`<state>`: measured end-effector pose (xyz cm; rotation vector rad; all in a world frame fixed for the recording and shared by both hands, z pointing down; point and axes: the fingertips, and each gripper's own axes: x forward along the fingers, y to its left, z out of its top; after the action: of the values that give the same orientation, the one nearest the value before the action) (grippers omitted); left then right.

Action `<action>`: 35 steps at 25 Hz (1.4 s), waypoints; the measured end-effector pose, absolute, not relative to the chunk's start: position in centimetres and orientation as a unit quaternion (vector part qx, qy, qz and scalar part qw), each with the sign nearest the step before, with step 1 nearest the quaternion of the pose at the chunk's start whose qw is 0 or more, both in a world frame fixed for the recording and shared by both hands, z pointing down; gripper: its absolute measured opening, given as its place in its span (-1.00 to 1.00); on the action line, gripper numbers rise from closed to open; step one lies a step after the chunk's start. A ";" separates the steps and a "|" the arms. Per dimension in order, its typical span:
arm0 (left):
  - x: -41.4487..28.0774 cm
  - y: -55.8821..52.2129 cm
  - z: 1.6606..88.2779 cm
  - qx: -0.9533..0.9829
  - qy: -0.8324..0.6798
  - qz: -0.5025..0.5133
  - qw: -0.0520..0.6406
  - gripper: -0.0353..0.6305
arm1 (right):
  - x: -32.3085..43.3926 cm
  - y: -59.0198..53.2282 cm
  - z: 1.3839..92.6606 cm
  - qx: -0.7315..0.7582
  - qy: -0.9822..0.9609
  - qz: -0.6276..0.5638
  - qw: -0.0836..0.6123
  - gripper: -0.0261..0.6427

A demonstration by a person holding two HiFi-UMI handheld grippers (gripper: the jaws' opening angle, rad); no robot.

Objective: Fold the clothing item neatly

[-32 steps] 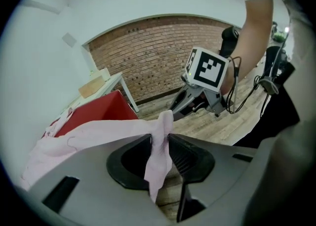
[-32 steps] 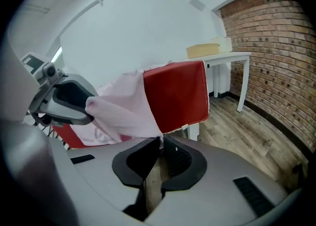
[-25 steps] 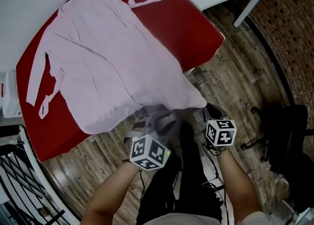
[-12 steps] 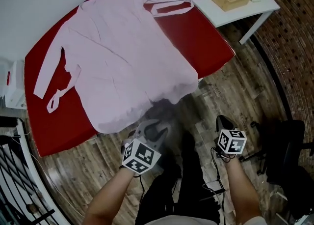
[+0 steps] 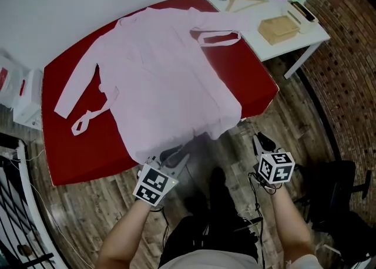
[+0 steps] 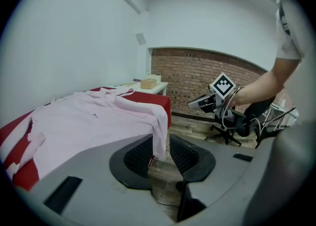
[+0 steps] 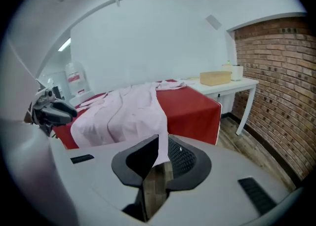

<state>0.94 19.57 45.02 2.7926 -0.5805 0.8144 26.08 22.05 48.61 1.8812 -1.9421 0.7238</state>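
Left claw [image 5: 175, 156] released, right claw [image 5: 259, 141] clenched empty, shirt [image 5: 164, 80] spread near wooden box [image 5: 278, 29].

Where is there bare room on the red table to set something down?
On the red table: bare at the near-left corner below the sleeve, and a strip on the right between shirt and white table. Middle is all shirt. White table is crowded: box, hanger.

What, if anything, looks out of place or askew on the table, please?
The pale pink long-sleeved shirt lies askew across the red table: its hem hangs over the near edge, and one sleeve stretches onto the white side table. Nothing looks spilled or damaged.
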 end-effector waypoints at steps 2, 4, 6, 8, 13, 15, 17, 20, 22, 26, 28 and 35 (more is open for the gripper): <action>0.2 18.2 43.7 0.937 -0.203 0.272 0.082 -0.58 | 25.3 20.1 46.9 0.654 -0.697 0.239 0.170 -0.80; -0.3 16.5 42.5 0.936 -0.215 0.269 0.079 -0.60 | 24.6 17.8 45.4 0.644 -0.712 0.222 0.171 -0.80; -0.7 14.3 41.7 0.932 -0.231 0.268 0.077 -0.60 | 24.0 15.4 44.3 0.631 -0.727 0.208 0.173 -0.80; -1.0 11.9 41.4 0.927 -0.249 0.268 0.081 -0.60 | 23.4 12.7 43.6 0.615 -0.743 0.198 0.175 -0.80; -1.1 4.9 41.3 0.912 -0.293 0.263 0.115 -0.60 | 22.3 5.0 42.6 0.574 -0.777 0.191 0.174 -0.73; -1.1 2.1 41.7 0.904 -0.310 0.263 0.134 -0.60 | 22.0 1.6 42.4 0.558 -0.787 0.193 0.176 -0.70; -1.0 -0.6 42.1 0.894 -0.330 0.263 0.153 -0.60 | 21.7 -1.7 42.5 0.541 -0.796 0.199 0.181 -0.68; -0.5 -4.7 42.5 0.880 -0.359 0.262 0.171 -0.59 | 21.1 -6.4 42.5 0.517 -0.808 0.205 0.193 -0.67; -0.1 -6.8 42.8 0.872 -0.371 0.264 0.178 -0.59 | 20.3 -9.0 42.7 0.501 -0.816 0.205 0.203 -0.67; 1.0 -9.7 43.9 0.863 -0.383 0.277 0.179 -0.59 | 18.6 -13.3 43.4 0.472 -0.828 0.194 0.233 -0.67; 1.5 -10.7 44.7 0.860 -0.384 0.287 0.174 -0.60 | 17.6 -15.1 43.8 0.460 -0.832 0.182 0.251 -0.67; 2.8 -13.2 47.8 0.859 -0.358 0.345 0.124 -0.60 | 14.8 -20.0 46.2 0.441 -0.829 0.137 0.314 -0.67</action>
<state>2.83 -13.23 47.83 2.5040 -1.0435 1.0072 14.81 -20.04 46.17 1.1637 -2.1862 0.3611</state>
